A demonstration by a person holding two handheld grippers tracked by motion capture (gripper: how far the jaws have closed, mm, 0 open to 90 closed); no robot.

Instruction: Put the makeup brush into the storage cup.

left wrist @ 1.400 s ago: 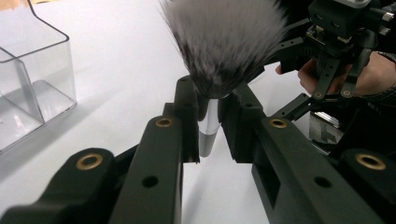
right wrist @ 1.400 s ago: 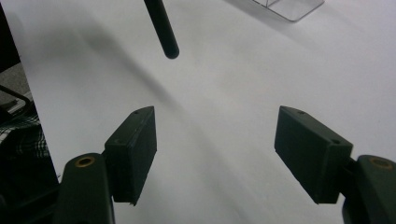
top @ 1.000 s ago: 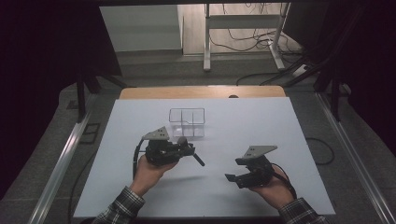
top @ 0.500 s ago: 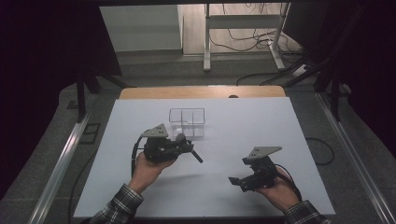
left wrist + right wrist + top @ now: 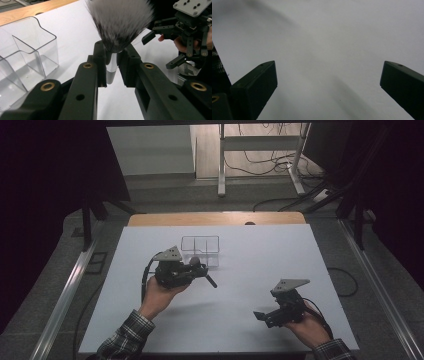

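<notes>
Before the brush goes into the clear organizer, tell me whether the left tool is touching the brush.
Touching. In the left gripper view, the left tool has both jaws closed against the brush just below its bristles, with no gap visible on either side.

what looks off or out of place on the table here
Nothing stands out. The left gripper holds the makeup brush by its ferrule beside the upright clear organizer; the right gripper has its jaws wide apart over bare white table.
</notes>
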